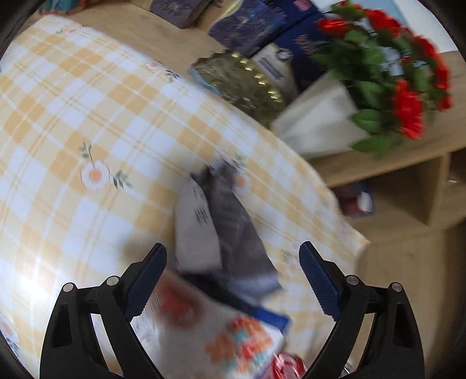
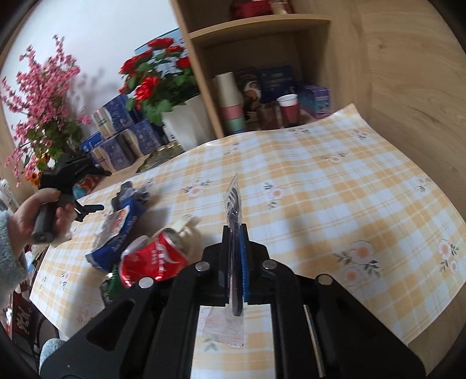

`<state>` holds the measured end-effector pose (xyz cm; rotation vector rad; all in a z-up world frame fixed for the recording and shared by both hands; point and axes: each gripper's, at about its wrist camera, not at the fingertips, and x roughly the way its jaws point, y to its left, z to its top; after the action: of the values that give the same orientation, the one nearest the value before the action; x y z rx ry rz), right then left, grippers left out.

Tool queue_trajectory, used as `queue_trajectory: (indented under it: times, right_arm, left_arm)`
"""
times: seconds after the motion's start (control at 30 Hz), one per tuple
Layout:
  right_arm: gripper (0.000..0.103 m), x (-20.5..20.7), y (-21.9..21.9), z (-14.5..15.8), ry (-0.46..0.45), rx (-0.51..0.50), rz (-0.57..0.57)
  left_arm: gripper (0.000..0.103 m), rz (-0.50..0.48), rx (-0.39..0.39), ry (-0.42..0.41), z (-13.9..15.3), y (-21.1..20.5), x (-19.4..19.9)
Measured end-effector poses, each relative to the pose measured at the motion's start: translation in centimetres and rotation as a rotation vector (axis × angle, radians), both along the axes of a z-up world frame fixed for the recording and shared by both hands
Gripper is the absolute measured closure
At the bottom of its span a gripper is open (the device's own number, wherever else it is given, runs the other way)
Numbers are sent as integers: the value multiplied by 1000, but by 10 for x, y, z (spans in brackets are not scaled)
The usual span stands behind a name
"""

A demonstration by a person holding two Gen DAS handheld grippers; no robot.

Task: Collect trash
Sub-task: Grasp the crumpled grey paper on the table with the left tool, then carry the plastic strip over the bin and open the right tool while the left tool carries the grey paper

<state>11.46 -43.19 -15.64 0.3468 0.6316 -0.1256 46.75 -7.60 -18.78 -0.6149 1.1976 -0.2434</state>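
My left gripper (image 1: 233,277) is open and hovers over a blurred pile of trash on the yellow checked tablecloth (image 1: 72,116). The pile holds a crumpled grey wrapper (image 1: 227,227), a white printed wrapper (image 1: 209,335) and a red can (image 1: 287,367) at the bottom edge. My right gripper (image 2: 234,233) is shut on a thin clear plastic wrapper (image 2: 233,201) that stands up between its pads. To its left lie a crushed red can (image 2: 154,259), a blue wrapper (image 2: 116,242) and the grey wrapper (image 2: 131,192). A hand holds the left gripper (image 2: 97,189) above them.
Red roses in a white pot (image 2: 186,122), blue boxes (image 2: 122,140) and pink flowers (image 2: 43,102) line the table's far edge. A wooden shelf (image 2: 262,26) holds paper cups (image 2: 230,102) and a red cup (image 2: 288,109). A wooden panel (image 2: 407,87) bounds the right side.
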Motion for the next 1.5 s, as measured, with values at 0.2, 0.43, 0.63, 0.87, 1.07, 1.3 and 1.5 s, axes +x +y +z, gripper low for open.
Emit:
queue_trajectory:
  times: [0.2,0.43,0.63,0.87,1.07,1.3,1.5]
  right_arm:
    - [94,-12,-18,-12,-7,33,7]
    - [93,-29,-28,-22,-4,102,-32]
    - [93,-40,-19,-16,-19,129,-33]
    - [93,-56,12,-3,-31,143,17]
    - [93,-76,47,9,-36,137,84]
    - [93,-109,86,16,-27,140,142]
    - [93,-138,121,6,18,137,209]
  left_arm:
    - [27,-93,90,60,-29,-31,23]
    - [71,-121,89,-62,-4,-24,18]
    - [71,-128,81,-288,73,-8,-2]
    - [71,-283,121,-472,136,-6,-78]
    - [71,-417,65,-523,133,16,-186]
    - [71,-521,-17,-504,92,46,-324]
    - [71,-546,67,-502,53,70,-419]
